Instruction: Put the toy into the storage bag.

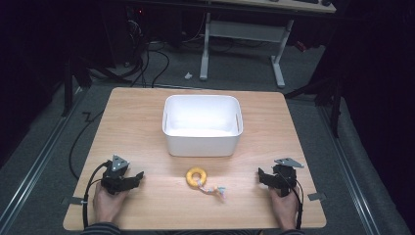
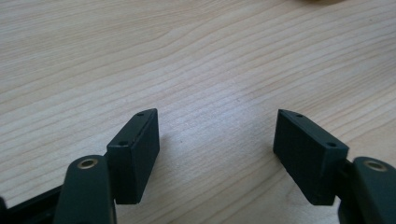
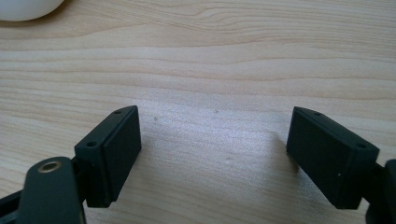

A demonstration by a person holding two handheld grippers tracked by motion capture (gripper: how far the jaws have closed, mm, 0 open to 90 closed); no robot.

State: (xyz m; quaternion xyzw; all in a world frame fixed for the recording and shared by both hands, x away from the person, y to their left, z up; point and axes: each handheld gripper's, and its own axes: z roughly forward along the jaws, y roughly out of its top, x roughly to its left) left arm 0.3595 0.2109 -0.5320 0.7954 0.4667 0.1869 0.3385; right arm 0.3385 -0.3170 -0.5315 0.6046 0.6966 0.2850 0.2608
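Between both grippers, fingers apart: yellow ring toy [image 1: 197, 177]; white bin [image 1: 202, 125] behind.

We hold our left gripper [image 1: 139, 175] at seven o'clock on the table, jaws spread wide and pointing toward three o'clock. Our right gripper [image 1: 261, 176] sits at five o'clock, jaws likewise apart, pointing toward nine. Both hands [image 1: 108, 201] rest low, forearms entering from six o'clock.

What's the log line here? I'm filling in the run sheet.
left gripper: open, idle | right gripper: open, idle | ring toy: on table, untouched | bin: empty
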